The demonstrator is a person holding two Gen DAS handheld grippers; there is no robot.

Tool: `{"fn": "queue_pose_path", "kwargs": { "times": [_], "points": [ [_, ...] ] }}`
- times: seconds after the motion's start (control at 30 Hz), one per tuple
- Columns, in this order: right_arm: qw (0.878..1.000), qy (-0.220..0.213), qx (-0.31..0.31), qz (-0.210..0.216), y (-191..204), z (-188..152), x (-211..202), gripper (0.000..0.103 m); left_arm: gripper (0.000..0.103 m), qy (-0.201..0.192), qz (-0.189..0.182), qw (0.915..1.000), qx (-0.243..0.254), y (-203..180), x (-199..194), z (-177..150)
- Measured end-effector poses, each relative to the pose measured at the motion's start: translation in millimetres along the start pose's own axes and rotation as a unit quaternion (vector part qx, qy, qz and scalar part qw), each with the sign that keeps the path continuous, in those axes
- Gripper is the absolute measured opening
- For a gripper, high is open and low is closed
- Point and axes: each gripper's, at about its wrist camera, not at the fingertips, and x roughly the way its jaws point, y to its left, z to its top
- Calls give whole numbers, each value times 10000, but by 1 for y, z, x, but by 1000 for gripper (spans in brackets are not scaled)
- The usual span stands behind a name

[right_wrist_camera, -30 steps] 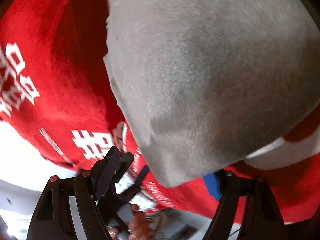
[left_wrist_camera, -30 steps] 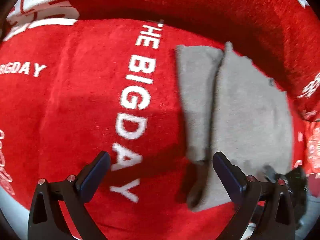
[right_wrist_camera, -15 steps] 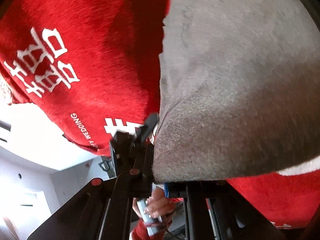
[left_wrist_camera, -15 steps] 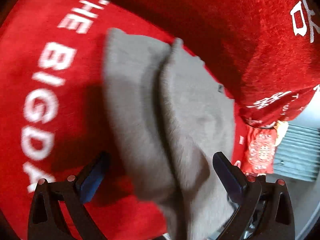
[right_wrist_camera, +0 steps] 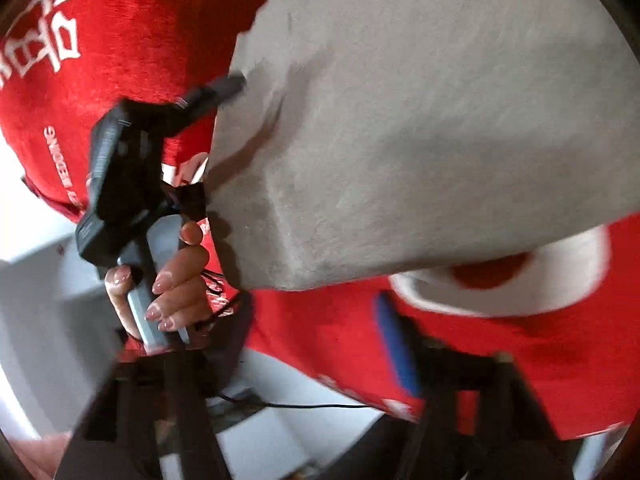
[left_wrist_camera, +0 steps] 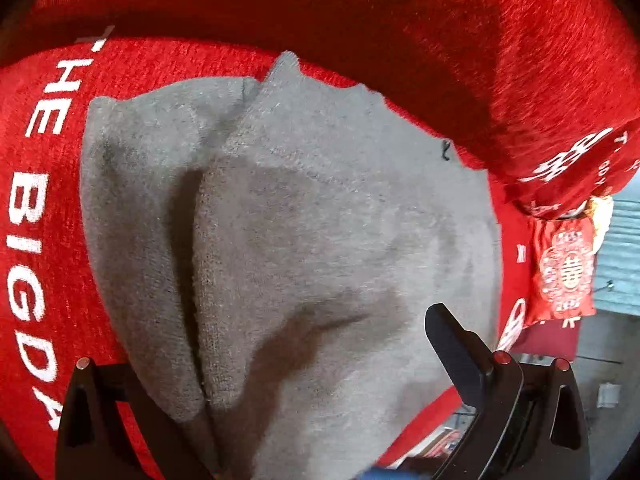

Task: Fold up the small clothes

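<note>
A grey garment (left_wrist_camera: 320, 240) lies on the red cloth (left_wrist_camera: 44, 240) printed with white letters, partly folded, one flap lapped over the other along a seam that runs from the near edge up toward the far edge; its near end droops over the edge of the covered surface, close to the person.

The left gripper (left_wrist_camera: 288, 392) hangs low over that near end with its fingers set wide; the right-hand finger (left_wrist_camera: 456, 348) stands clear above the grey fabric, while the other finger is hidden under the cloth's fold, so I would say the jaws straddle the garment without pinching it, though the hidden side leaves that a little unsure. In the right wrist view the same tool shows from outside, its dark tip at the garment's edge, and the person's left hand (right_wrist_camera: 168, 284) wraps its grey handle.

The right gripper (right_wrist_camera: 296, 344) is blurred at the bottom of its own view; its jaws are opening, the blue-padded finger (right_wrist_camera: 396, 344) apart from the other, nothing between them but the red cloth beyond; the grey garment lies above and ahead of it, untouched.

A red packet (left_wrist_camera: 564, 268) with a white emblem hangs off to the right of the covered surface.
</note>
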Motion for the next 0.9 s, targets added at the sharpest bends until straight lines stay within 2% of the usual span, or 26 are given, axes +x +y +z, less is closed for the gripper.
{"fn": "queue_pose_path", "kwargs": {
  "times": [0.1, 0.13, 0.17, 0.2, 0.23, 0.27, 0.3, 0.33, 0.37, 0.43, 0.47, 0.53, 0.57, 0.67, 0.77, 0.9],
  "points": [
    [9987, -394, -235, -216, 3, 16, -35, 70, 98, 17, 319, 9994, 126, -7, 7, -1],
    [9977, -551, -264, -300, 5, 22, -44, 66, 98, 23, 400, 9990, 185, -11, 9, -1],
    [9958, -752, -313, -415, 6, 31, -54, 51, 97, 6, 455, 9987, 222, -12, 9, -2],
    [9938, -898, -371, -532, 7, 40, -61, 40, 91, -15, 524, 9983, 242, -15, 10, -2],
    [9913, -1018, -450, -707, 10, 52, -66, 12, 82, -24, 667, 9974, 271, -18, 12, -2],
    [9899, -1046, -498, -822, 10, 59, -67, 4, 76, -28, 741, 9969, 276, -20, 13, -2],
    [9874, -1092, -584, -990, 12, 69, -66, 4, 59, -31, 912, 9954, 306, -22, 15, -1],
    [9849, -1119, -687, -1128, 13, 78, -63, 4, 47, -13, 1016, 9942, 354, -18, 11, -2],
    [9837, -1088, -754, -1215, 12, 84, -58, 4, 43, 1, 1022, 9940, 382, -17, 10, -3],
    [9819, -875, -849, -1449, 5, 97, -44, 4, 28, 11, 940, 9949, 377, -15, 5, -2],
    [9823, -702, -867, -1505, -4, 99, -34, 0, 26, 5, 931, 9949, 383, -15, 4, -2],
    [9849, -720, -837, -1333, -8, 102, -33, 0, 16, -26, 924, 9950, 389, -14, -1, -3],
    [9860, -700, -807, -1278, -9, 103, -35, 0, 16, -59, 887, 9954, 357, -13, -7, -3],
    [9913, -574, -701, -956, -21, 105, -42, 0, 16, -241, 285, 9990, 229, -22, -26, -3],
    [9947, -477, -648, -646, -31, 106, -54, 5, 16, -388, 48, 9988, 310, -45, -37, -1],
    [9965, -603, -558, -153, -49, 105, -90, 8, 16, -497, -180, 9969, 590, -100, -43, 0]
  ]
}}
